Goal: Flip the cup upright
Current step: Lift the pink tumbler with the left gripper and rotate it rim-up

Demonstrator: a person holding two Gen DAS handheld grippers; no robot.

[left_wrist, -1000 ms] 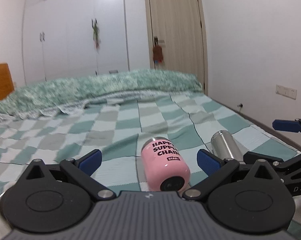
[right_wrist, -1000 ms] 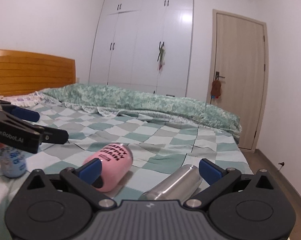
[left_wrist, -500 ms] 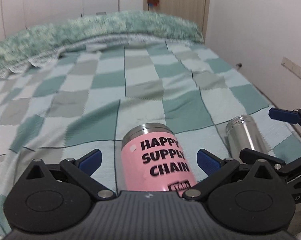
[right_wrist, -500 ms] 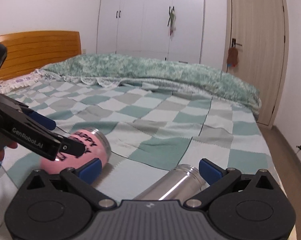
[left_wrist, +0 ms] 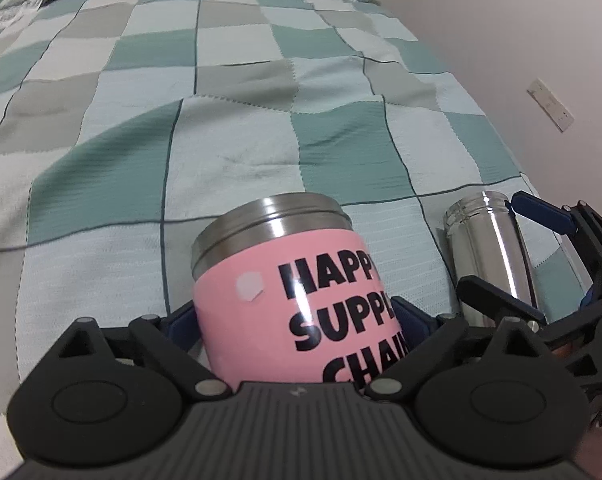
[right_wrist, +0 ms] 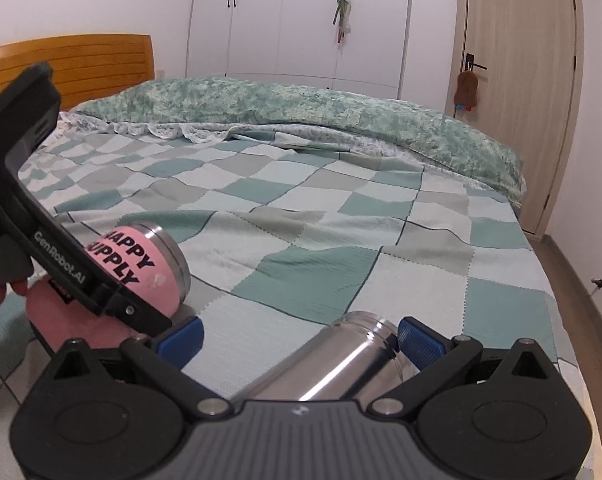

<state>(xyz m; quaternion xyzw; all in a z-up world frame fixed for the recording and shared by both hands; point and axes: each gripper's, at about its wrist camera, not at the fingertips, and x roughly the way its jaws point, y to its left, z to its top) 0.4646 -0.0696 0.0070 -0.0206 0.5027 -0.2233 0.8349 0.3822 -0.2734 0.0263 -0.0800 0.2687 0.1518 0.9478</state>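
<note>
A pink cup [left_wrist: 301, 304] with black lettering and a steel rim lies on its side on the checked bedspread. My left gripper [left_wrist: 297, 320] has its blue pads against both sides of the cup, shut on it. The cup also shows in the right wrist view [right_wrist: 141, 264], partly hidden by the left gripper's body. A steel cup [right_wrist: 341, 360] lies on its side between the open fingers of my right gripper [right_wrist: 301, 338]. In the left wrist view the steel cup [left_wrist: 489, 256] lies to the right of the pink one, with the right gripper's fingers around it.
The bedspread [right_wrist: 341, 216] stretches ahead to a rolled green quilt [right_wrist: 301, 112]. A wooden headboard [right_wrist: 81, 60] is on the left, a white wardrobe [right_wrist: 301, 20] and a door [right_wrist: 517, 80] behind. The bed's right edge [right_wrist: 557, 320] drops to the floor.
My left gripper has moved forward and down over the pink cup and closed on it. My right gripper has moved forward so the steel cup lies between its fingers.
</note>
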